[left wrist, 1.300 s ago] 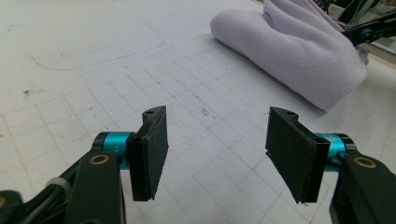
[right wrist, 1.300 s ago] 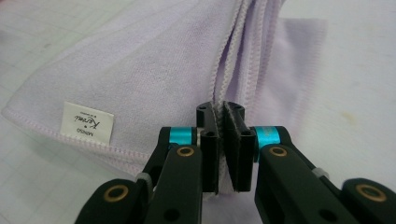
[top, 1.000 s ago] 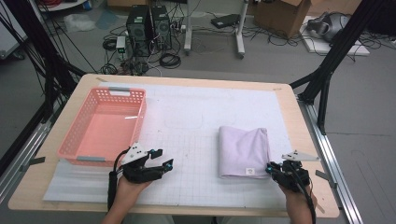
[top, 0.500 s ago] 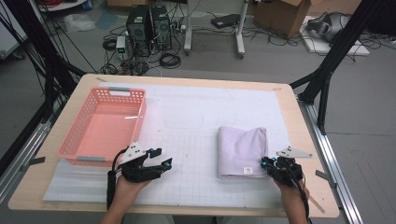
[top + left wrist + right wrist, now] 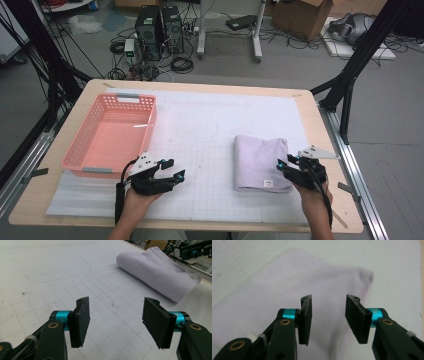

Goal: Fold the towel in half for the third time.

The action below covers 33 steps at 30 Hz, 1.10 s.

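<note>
Right hand-held gripper at the towel's near corner

The right hand-held gripper hovers with jaws apart over the folded lilac towel lying on the counter. The left hand-held gripper, also released, rests well left of it; beyond that sits a pink basket.

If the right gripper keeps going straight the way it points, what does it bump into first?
Most likely the folded lilac towel: the open right gripper aims straight at it, seemingly close, though exact depth is unclear.
</note>
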Tool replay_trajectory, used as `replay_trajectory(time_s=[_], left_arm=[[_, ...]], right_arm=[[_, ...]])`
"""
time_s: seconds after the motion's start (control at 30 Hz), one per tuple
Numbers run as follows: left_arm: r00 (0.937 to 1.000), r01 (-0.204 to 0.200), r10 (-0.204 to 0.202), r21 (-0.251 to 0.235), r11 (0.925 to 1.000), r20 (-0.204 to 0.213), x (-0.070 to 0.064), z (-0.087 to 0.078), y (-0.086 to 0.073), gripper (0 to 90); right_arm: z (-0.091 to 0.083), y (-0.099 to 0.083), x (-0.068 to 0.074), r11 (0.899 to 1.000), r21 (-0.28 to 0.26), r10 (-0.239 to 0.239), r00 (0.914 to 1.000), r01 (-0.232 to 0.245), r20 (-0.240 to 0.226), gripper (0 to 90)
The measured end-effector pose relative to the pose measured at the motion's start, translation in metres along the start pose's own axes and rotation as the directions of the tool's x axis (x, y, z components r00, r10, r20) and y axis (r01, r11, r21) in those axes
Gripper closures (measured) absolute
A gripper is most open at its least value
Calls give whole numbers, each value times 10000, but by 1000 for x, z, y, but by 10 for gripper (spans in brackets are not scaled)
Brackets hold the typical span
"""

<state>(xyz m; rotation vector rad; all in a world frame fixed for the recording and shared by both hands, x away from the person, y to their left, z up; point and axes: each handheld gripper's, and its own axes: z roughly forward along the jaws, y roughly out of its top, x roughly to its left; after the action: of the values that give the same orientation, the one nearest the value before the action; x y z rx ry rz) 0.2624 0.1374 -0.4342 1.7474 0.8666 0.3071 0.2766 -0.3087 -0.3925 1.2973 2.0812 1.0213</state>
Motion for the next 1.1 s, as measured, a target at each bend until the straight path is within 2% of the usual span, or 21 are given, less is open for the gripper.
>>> replay_trajectory(time_s=[0.1,0.23,0.27,0.3,0.37,0.47,0.57,0.67,0.77,0.87,0.93,1.0,1.1], left_arm=[[10000,17,-17,-3,10000,-20,0,0,0,392],[10000,-6,6,59,10000,-14,0,0,-1,392],[10000,-6,6,59,10000,-14,0,0,-1,392],[10000,-43,43,77,10000,5,0,1,-1,392],[10000,-13,13,67,10000,16,-1,1,-1,392],[10000,-32,32,63,10000,24,0,1,-1,393],[10000,-33,33,119,9999,19,1,1,-1,392],[10000,-8,8,118,9999,21,1,1,-1,392],[10000,-39,39,78,10000,18,1,0,-1,393],[10000,-28,28,65,10000,4,1,0,-1,392],[10000,-5,5,53,10000,14,0,0,-1,392],[10000,-19,19,20,10000,3,0,0,-1,391],[10000,-56,56,37,10000,13,-1,0,-1,388]], right_arm=[[21,19,5,9991,202,-367,9992,371,-186,605],[50,35,9,9974,589,-394,9990,404,-187,653],[50,35,9,9974,589,-394,9990,404,-187,653],[61,40,12,9960,760,-454,9989,461,-108,675],[71,43,13,9933,1059,-438,9989,452,-161,690],[90,44,17,9826,1782,-509,9986,530,-163,696],[102,45,24,9852,1655,-356,9981,436,-509,673],[111,48,33,9882,1385,-533,9948,650,-870,636],[111,48,34,9889,1317,-529,9917,683,-1168,633],[99,47,23,9946,953,-290,9923,407,-1202,599],[88,43,14,9972,721,-125,9958,191,-912,664],[80,37,5,9954,935,-166,9988,209,-466,717],[76,25,-7,9910,1300,-331,9994,322,45,738]])
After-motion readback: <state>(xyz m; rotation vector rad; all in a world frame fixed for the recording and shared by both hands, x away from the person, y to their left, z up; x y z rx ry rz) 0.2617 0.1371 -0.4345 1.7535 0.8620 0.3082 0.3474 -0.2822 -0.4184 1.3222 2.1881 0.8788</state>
